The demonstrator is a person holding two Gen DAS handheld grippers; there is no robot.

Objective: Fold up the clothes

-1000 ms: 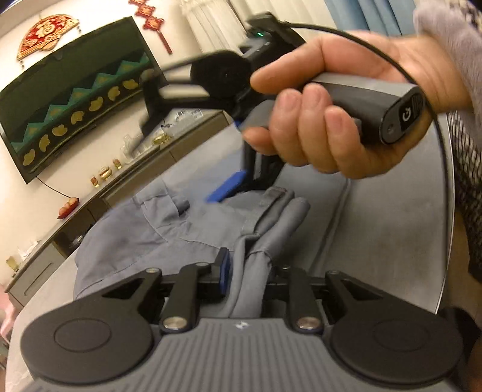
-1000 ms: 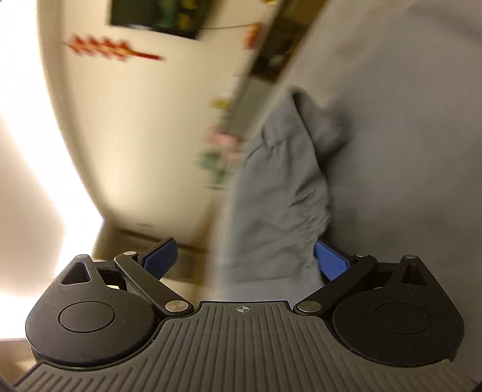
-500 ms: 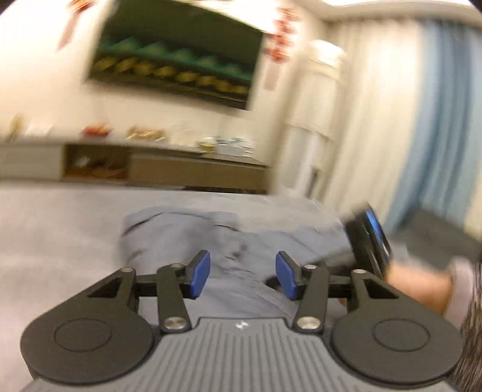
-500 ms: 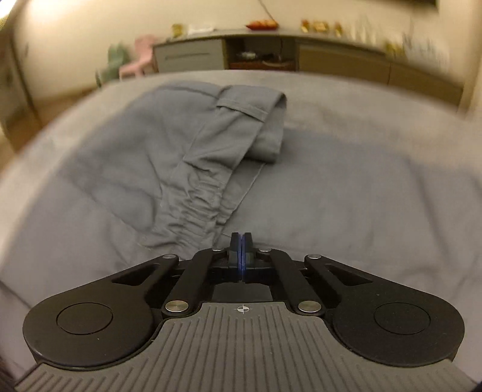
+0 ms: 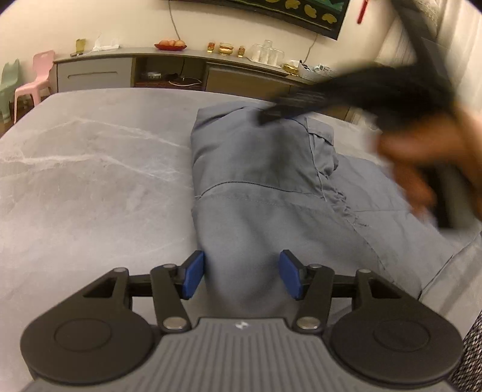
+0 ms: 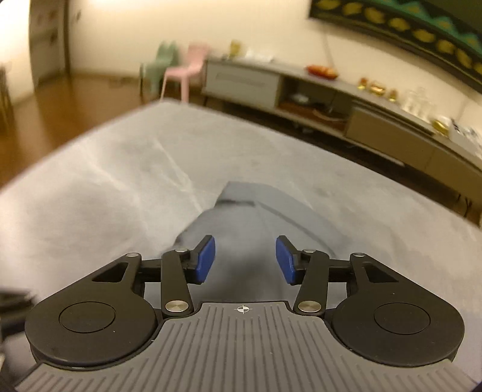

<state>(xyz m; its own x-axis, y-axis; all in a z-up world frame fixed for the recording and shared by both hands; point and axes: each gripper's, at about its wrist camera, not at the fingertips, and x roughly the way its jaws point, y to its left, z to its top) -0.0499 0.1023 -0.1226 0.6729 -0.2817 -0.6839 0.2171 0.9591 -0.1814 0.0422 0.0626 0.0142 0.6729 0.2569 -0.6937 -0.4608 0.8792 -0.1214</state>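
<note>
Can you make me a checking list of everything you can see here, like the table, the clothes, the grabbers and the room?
Surface: grey marbled table, mostly bare to the left of the clothes.
Job's things: grey-blue garment, folded into a long bundle, with a stitched seam across it.
Clutter: nothing seen on the table besides the garment.
Grippers: left gripper jaws opening, cloth seen between the blue pads, not pinched. Right gripper jaws opening, over the garment's end.
Cables: a thin wire hangs down the wall.
Surroundings: long sideboard with a fruit dish and glasses; pink chair; framed picture above.
</note>
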